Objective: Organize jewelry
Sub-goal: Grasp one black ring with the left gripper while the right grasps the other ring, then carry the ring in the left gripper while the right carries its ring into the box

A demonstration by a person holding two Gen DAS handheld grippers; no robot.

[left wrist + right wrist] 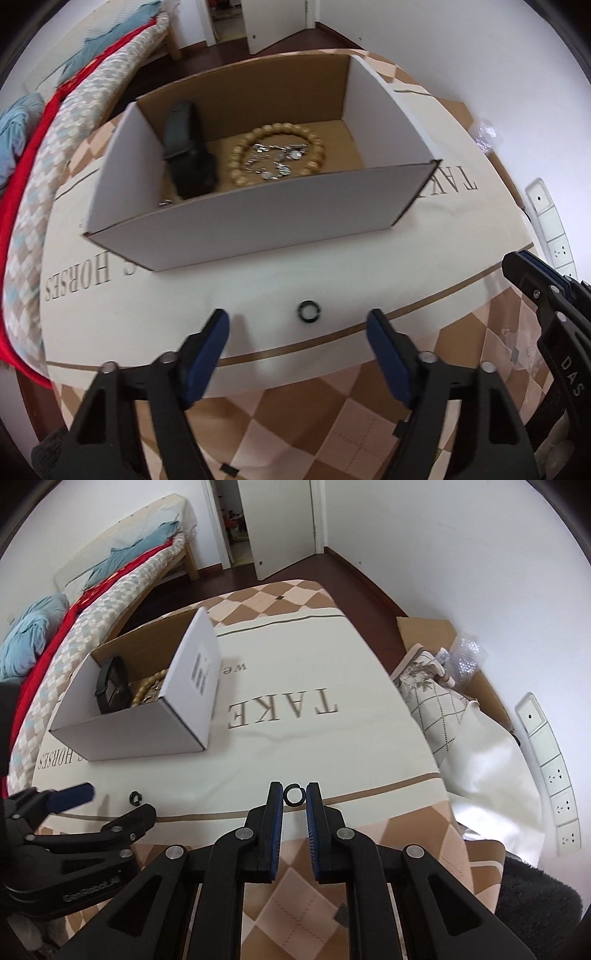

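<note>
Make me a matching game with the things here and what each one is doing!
Things:
1. black watch
2. wooden bead bracelet
3. left claw
4. right claw

States:
A. pinching the held ring
B. lying flat on the floor of the cardboard box
C. open, with the loose ring on the table between its fingers
D. propped at a slant inside the box

Pairs: 1-D, 2-B, 3-C, 4-A
</note>
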